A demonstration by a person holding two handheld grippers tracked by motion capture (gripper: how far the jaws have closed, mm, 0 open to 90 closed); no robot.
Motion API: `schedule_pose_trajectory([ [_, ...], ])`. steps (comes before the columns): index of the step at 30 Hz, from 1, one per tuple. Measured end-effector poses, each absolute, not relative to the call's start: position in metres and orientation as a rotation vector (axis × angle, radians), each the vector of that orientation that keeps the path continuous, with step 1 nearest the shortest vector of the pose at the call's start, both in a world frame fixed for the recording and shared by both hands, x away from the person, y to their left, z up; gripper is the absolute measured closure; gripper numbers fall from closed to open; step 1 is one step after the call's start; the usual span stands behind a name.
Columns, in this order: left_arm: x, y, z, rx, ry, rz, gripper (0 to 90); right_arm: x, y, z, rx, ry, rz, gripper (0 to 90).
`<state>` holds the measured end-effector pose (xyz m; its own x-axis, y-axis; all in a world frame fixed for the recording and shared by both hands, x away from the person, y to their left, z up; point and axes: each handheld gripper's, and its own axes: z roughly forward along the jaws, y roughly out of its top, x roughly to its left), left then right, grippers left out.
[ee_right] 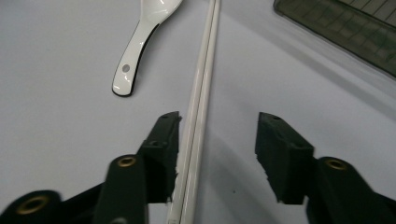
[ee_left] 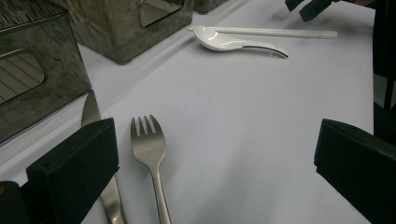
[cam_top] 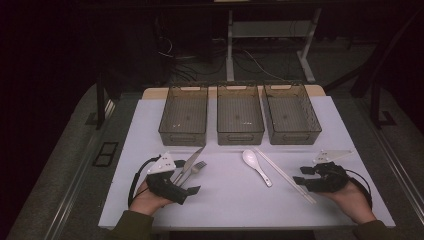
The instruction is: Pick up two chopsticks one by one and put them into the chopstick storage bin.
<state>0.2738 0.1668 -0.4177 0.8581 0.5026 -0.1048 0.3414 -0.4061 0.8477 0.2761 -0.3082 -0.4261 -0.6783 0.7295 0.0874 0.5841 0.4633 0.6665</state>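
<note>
Right claw (ee_right: pixel 217 154) is seen low over the desk (cam_top: pixel 225 200), jaws part-way apart. The white chopsticks (ee_right: pixel 198 121) run between them, right beside the left-hand jaw in the right gripper view; whether that jaw touches them cannot be told. The other jaw stands clear, so nothing is clamped. In the high view the chopsticks (cam_top: pixel 284 174) lie diagonally on the desk, far end near the middle bin (cam_top: pixel 240 132), near end at the right claw (cam_top: pixel 306 176).

A white spoon (cam_top: pixel 256 166) lies just beside the chopsticks on their left, bowl toward the bins, not touching as far as can be seen.

Left claw (ee_left: pixel 215 158) is held wide apart over the desk, nothing gripped. A metal fork (ee_left: pixel 150 154) lies between its jaws, untouched. A knife (ee_left: pixel 93 140) lies alongside the fork, partly hidden behind the left-hand jaw.

Three dark see-through bins are lined up at the far side: left bin (cam_top: pixel 184 131), middle bin, right bin (cam_top: pixel 292 132).
</note>
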Motion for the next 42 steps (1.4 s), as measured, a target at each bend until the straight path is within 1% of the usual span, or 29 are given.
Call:
schedule_pose_trajectory([
  [1,0.274,0.167,-0.418,2.034,0.616,0.203,0.0,0.276,-0.308,-0.426,1.139,2.524,1.005,58.5],
  [3,0.274,0.167,-0.418,2.035,0.615,0.202,0.0,0.275,-0.307,-0.427,1.140,2.537,0.993,64.2],
  [8,0.274,0.167,-0.418,2.040,0.609,0.202,0.0,0.273,-0.305,-0.428,1.138,2.567,0.968,70.9],
  [31,0.274,0.167,-0.418,2.037,0.609,0.199,0.0,0.272,-0.302,-0.434,1.146,2.614,0.904,80.0],
  [42,0.273,0.166,-0.418,2.040,0.606,0.199,0.0,0.274,-0.302,-0.437,1.123,2.611,0.835,80.4],
])
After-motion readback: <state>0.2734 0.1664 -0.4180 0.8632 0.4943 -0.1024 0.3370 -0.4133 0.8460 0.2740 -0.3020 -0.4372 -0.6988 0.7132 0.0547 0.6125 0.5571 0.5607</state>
